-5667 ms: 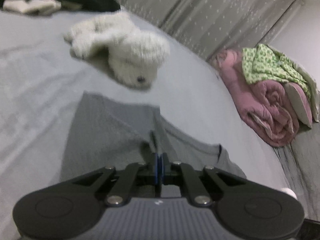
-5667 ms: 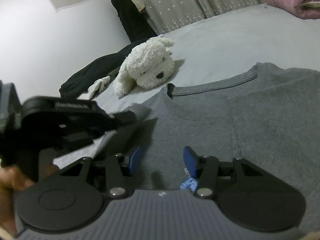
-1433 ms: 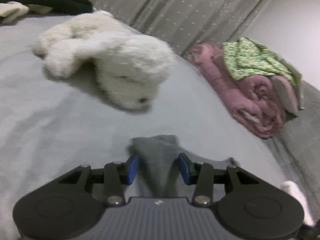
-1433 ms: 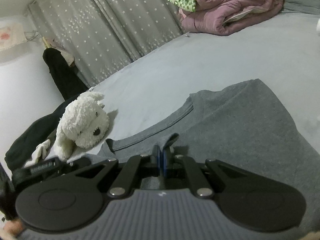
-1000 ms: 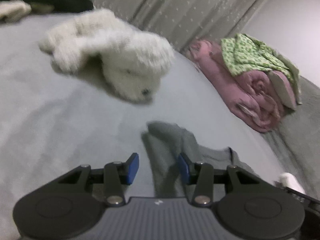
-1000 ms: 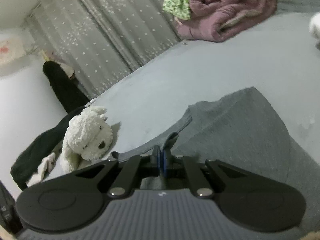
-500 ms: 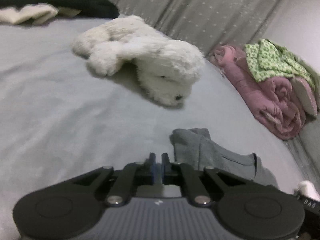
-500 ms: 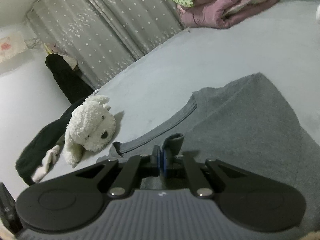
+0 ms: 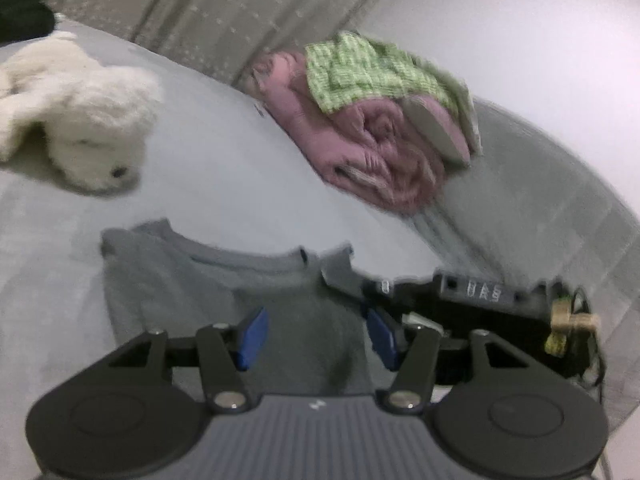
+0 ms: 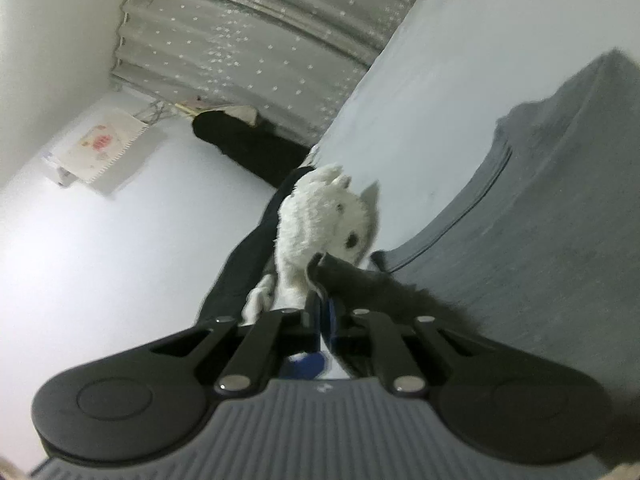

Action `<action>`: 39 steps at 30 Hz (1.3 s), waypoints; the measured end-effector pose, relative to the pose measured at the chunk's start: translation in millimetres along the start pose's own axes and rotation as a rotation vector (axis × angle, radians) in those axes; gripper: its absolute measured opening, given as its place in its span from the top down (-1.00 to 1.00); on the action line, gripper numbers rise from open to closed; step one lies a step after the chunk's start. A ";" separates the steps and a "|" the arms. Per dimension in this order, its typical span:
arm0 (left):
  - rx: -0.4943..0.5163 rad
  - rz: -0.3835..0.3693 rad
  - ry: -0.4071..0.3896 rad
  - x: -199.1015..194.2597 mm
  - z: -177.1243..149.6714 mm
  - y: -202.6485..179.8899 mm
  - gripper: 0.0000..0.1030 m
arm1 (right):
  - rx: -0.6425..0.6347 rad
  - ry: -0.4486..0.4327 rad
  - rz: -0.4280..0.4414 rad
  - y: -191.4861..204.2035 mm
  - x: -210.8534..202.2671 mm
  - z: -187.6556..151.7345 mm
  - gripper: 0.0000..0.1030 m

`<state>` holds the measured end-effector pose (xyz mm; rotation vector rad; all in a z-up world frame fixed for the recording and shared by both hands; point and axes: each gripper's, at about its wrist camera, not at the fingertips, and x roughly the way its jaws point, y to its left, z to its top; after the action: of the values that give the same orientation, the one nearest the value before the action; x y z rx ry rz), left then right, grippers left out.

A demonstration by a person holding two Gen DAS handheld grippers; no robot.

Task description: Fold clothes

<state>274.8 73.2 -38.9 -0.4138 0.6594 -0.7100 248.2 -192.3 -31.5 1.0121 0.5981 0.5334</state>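
The pale grey bed [image 9: 224, 168] fills most of both views, cut off at the edges, with a dotted curtain [image 10: 256, 40] and white wall behind, and the left view is blurred. The grey sweatshirt [image 9: 248, 296] lies flat on the near part of it, a white plush dog [image 9: 80, 120] far left and rolled pink bedding [image 9: 360, 148] far right. The left tool [image 9: 316, 336] stands half-wide over the cloth, its jaws having just been opening and apparently pressing nothing, while the right tool [image 10: 325, 312] is pinched on a raised sweatshirt fold, its tips mostly hidden.
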 end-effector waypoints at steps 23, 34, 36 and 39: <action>0.208 0.455 0.046 23.4 -6.6 -76.8 0.23 | -0.008 0.043 0.047 16.1 -9.4 0.9 0.80; 0.010 0.406 -0.094 -33.8 6.4 -27.0 0.86 | -0.001 0.055 0.062 11.8 0.2 0.5 0.72; -0.046 0.401 -0.127 -49.4 8.3 -13.8 0.86 | -0.010 0.056 0.038 9.5 3.6 -0.8 0.72; -0.102 0.414 -0.184 -74.1 8.9 2.9 0.86 | -0.016 0.066 0.005 4.7 10.2 -4.6 0.72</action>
<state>239.7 129.0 -3.7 -0.4146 0.5840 -0.2427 251.8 -180.7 -31.3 0.9841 0.6498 0.5768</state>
